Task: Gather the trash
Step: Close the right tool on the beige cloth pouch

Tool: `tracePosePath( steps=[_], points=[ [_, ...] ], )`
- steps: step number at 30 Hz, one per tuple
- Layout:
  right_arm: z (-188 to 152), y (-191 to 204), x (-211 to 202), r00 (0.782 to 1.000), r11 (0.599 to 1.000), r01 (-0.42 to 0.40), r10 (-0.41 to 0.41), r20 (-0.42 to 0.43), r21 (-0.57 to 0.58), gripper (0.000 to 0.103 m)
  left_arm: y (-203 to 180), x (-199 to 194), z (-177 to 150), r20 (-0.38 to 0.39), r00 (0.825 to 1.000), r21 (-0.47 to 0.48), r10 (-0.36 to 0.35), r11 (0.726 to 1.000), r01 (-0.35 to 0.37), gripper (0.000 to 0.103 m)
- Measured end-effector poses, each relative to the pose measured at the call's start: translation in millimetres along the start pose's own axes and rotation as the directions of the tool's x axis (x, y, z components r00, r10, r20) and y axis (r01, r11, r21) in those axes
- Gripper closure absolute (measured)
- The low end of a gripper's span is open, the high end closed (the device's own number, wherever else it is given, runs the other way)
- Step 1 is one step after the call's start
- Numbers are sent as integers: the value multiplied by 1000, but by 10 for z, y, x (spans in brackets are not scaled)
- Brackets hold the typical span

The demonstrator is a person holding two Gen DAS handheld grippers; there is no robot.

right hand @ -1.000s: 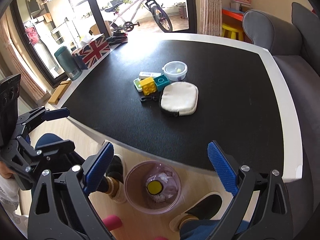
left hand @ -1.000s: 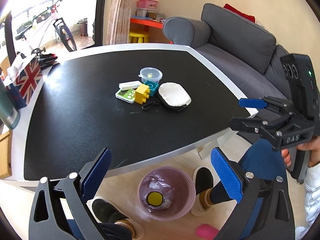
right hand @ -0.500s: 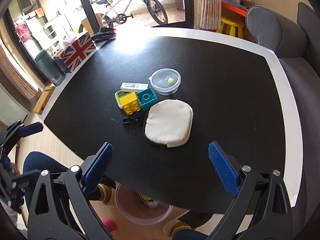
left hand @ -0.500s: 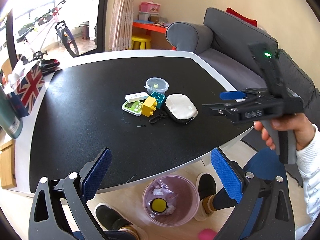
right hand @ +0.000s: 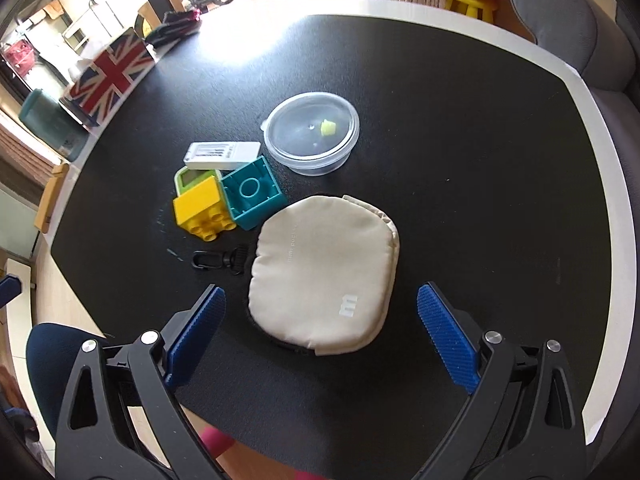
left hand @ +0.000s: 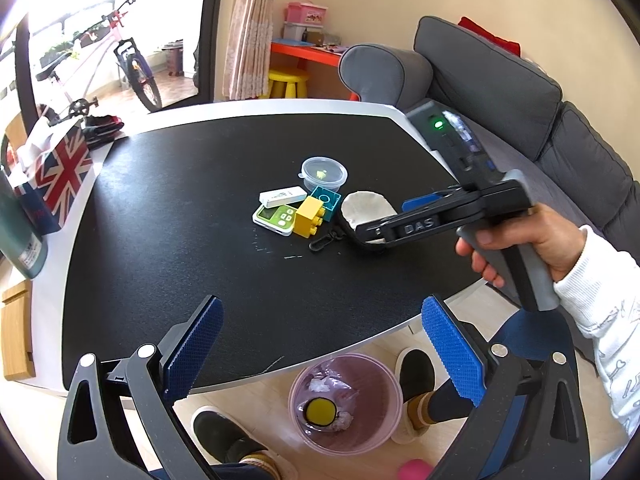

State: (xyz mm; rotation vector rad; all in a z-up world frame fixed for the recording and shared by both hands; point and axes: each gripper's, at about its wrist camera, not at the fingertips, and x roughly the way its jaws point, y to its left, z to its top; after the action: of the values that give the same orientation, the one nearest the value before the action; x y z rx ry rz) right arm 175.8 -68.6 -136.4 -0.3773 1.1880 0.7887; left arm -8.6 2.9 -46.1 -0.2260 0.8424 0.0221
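Note:
On the black table (left hand: 160, 240) lies a small cluster: a clear lidded tub (left hand: 323, 171) (right hand: 311, 133), a white box (left hand: 282, 196) (right hand: 222, 153), a green device (left hand: 276, 219), a yellow brick (left hand: 308, 216) (right hand: 202, 210), a teal brick (right hand: 252, 194), a black clip (right hand: 218, 260) and a cream pouch (left hand: 366, 210) (right hand: 320, 276). My right gripper (right hand: 322, 336) (left hand: 388, 218) hangs open just above the pouch. My left gripper (left hand: 324, 348) is open and holds nothing, over the table's near edge. Below it on the floor stands a pink bin (left hand: 346, 404) holding a yellow round item and crumpled paper.
A Union Jack box (left hand: 60, 172) and a dark green bottle (left hand: 20, 232) stand along the table's left edge. A grey sofa (left hand: 500, 92) runs along the right. The person's feet in dark slippers (left hand: 224, 436) flank the bin.
The right gripper has swung from beside the table's edge forward over the table to the pouch. The left gripper has stayed open over the near edge.

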Motion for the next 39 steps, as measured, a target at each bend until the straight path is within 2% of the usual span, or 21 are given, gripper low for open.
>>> tracePosePath(
  steps=[10, 18, 21, 23, 30, 39],
  points=[
    [90, 135, 155, 995, 996, 85, -86, -42, -38, 5, 52, 51, -26, -10, 1000, -22, -5, 1000, 5, 8],
    [24, 163, 157, 993, 991, 116, -116, -4, -62, 7, 76, 90, -47, -16, 1000, -34, -10, 999, 10, 8],
    [21, 156, 121, 993, 991, 115, -113, 23, -63, 20, 85, 102, -57, -17, 1000, -37, -10, 999, 10, 8],
    [29, 146, 114, 993, 992, 113, -112, 23, -61, 23, 86, 105, -57, -17, 1000, -38, -11, 999, 10, 8],
    [-17, 81, 40, 995, 995, 92, -90, 43, -36, 25, 77, 115, -2, -10, 1000, -26, -10, 1000, 9, 8],
    [-119, 33, -312, 993, 998, 65, -62, 99, -27, 25, 47, 201, 186, -2, 1000, 4, -9, 1000, 9, 8]
  ],
)
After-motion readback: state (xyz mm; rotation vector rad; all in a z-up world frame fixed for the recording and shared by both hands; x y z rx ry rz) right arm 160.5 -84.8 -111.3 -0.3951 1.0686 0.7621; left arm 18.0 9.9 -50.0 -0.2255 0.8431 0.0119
